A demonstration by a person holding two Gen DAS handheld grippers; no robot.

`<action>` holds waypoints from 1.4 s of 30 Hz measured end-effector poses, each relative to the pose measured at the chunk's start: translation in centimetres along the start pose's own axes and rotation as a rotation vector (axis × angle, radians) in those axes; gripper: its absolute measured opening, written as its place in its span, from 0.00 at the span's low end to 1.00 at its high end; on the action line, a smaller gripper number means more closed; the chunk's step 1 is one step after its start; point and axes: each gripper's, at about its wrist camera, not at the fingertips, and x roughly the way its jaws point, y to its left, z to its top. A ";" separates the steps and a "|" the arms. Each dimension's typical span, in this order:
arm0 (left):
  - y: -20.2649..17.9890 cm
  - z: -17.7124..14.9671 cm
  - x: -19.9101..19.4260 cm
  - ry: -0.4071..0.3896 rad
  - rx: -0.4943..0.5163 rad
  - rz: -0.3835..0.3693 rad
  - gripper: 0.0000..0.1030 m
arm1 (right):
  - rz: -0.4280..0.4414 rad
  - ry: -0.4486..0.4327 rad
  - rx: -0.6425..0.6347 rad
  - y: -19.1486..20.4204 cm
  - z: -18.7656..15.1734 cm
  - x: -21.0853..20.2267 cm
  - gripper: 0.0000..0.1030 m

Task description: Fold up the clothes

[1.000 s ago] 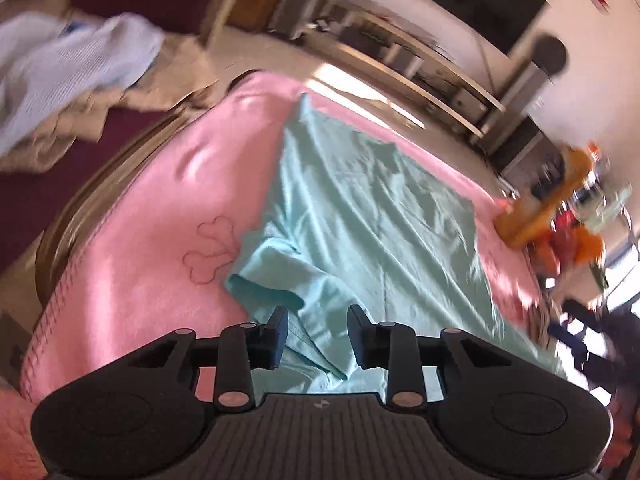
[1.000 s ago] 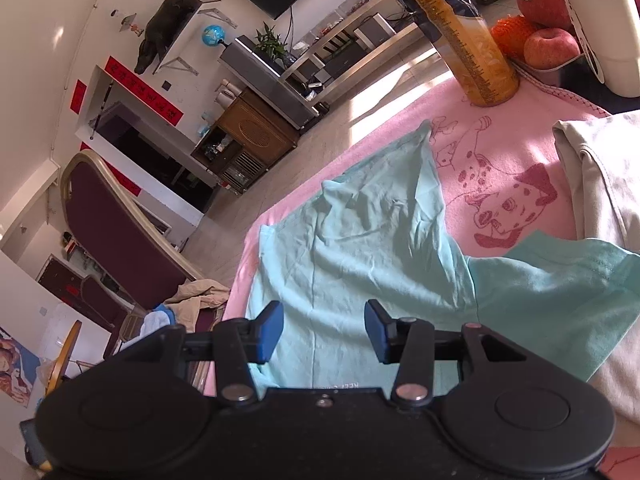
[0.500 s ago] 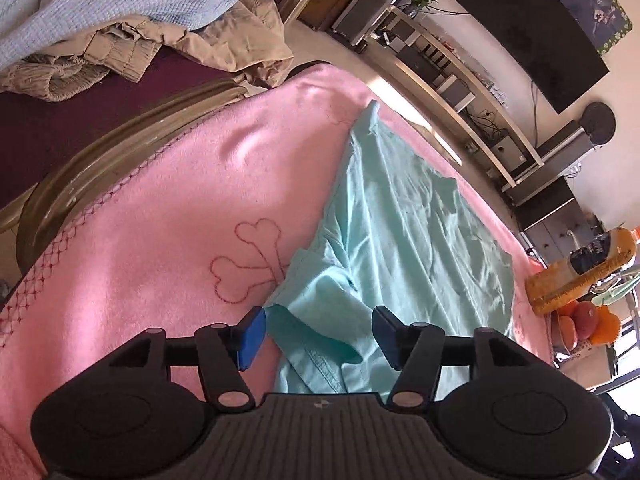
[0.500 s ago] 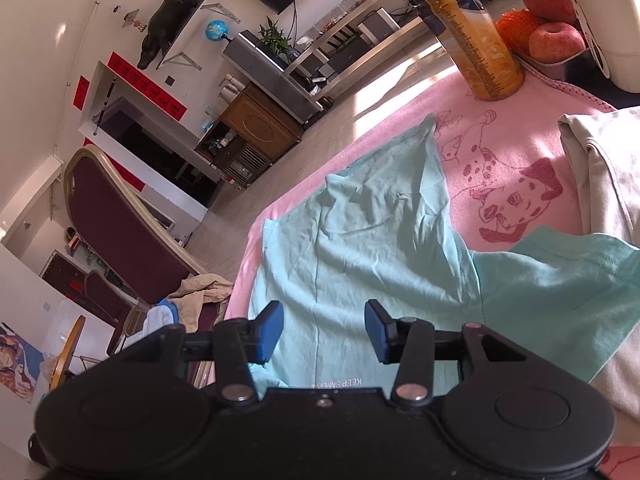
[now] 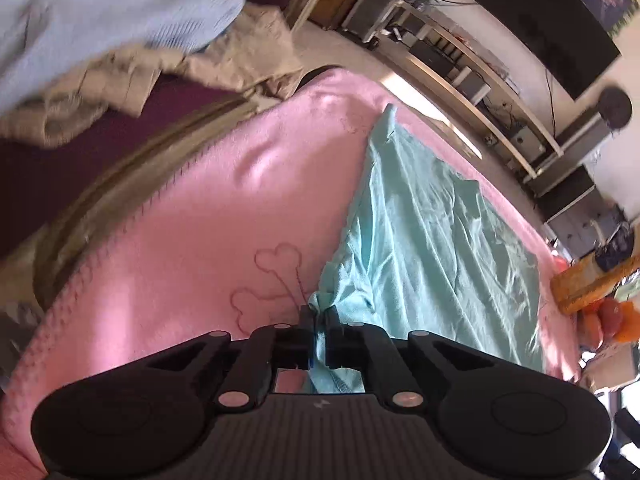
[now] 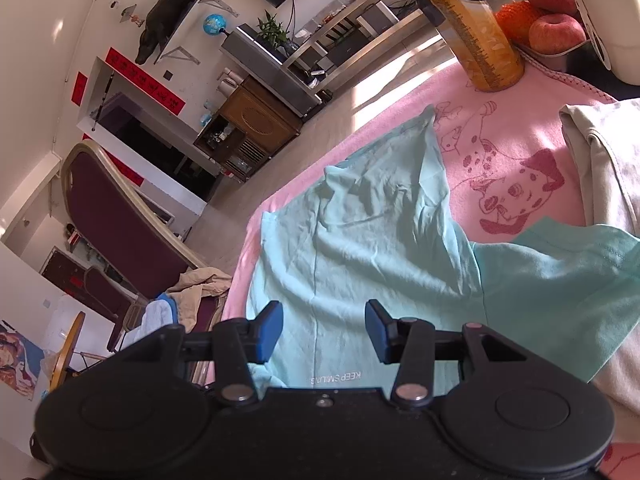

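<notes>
Pinching a bunched sleeve of the teal T-shirt, the left gripper is holding its jaws closed on the cloth near the counter's left edge. The right gripper is hovering with jaws wide apart and empty over the shirt's middle. Lifting gently and carrying the sleeve inward should keep the fold flat. Only the right view is showing the cream garment beside it on the pink blanket.
</notes>
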 end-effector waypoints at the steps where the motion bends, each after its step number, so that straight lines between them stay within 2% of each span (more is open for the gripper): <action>1: -0.6 0.6 -0.7 -0.011 0.065 0.023 0.02 | 0.002 0.002 0.005 0.0 0.0 0.0 0.43; 4: -2.1 3.4 -1.9 -0.036 0.328 0.147 0.03 | 0.007 0.012 0.009 0.0 0.0 0.1 0.44; 6: -2.7 4.8 -1.4 -0.047 0.521 0.241 0.03 | 0.010 0.021 0.010 0.1 0.0 0.3 0.44; 9: -3.6 5.2 1.1 -0.045 0.840 0.355 0.04 | 0.025 0.046 0.012 0.4 -0.2 1.1 0.45; 11: -3.9 4.1 3.7 -0.025 1.043 0.426 0.11 | 0.023 0.067 0.000 0.8 -0.4 1.8 0.46; 12: -3.7 4.3 4.1 -0.006 1.041 0.449 0.17 | 0.020 0.078 -0.009 1.0 -0.5 2.1 0.47; 14: -3.1 4.6 4.9 0.033 1.026 0.494 0.19 | 0.016 0.094 -0.020 1.1 -0.6 2.4 0.48; 16: -2.0 5.6 3.4 0.058 0.878 0.460 0.34 | 0.020 0.094 -0.020 1.2 -0.5 2.3 0.48; 17: -1.3 5.8 2.5 0.073 0.794 0.441 0.36 | 0.024 0.089 -0.016 1.2 -0.5 2.1 0.49; 20: 0.3 5.0 -0.3 0.103 0.611 0.352 0.36 | 0.037 0.075 -0.005 1.1 -0.3 1.5 0.49; 23: 2.2 3.2 -1.3 0.149 0.415 0.259 0.35 | 0.048 0.062 0.004 1.1 -0.1 0.9 0.49; 25: 3.2 2.4 -0.5 0.159 0.336 0.251 0.24 | 0.045 0.060 0.004 1.1 -0.2 0.8 0.49; 27: 3.5 2.1 0.3 0.163 0.301 0.250 0.19 | 0.039 0.063 0.009 0.9 -0.3 0.8 0.49; 32: 3.6 2.1 1.6 0.166 0.260 0.245 0.24 | 0.020 0.056 0.032 0.1 -0.1 0.5 0.49; 33: 3.5 2.2 1.9 0.169 0.265 0.249 0.28 | 0.019 0.054 0.039 -0.1 -0.1 0.5 0.49; 36: 3.6 2.1 3.0 0.195 0.268 0.247 0.28 | 0.013 0.056 0.041 -0.2 -0.1 0.6 0.49; 38: 3.1 1.8 3.0 0.169 0.331 0.230 0.08 | 0.003 0.060 0.030 -0.1 -0.2 0.9 0.49; 39: 2.8 1.6 2.8 0.158 0.356 0.226 0.01 | -0.005 0.062 0.023 -0.1 -0.2 0.9 0.49; 41: 2.4 1.4 1.6 0.107 0.386 0.257 0.01 | -0.027 0.058 0.011 -0.2 -0.2 1.0 0.49; 42: 2.2 1.3 0.6 0.056 0.403 0.312 0.01 | -0.032 0.055 0.014 -0.3 -0.2 0.9 0.49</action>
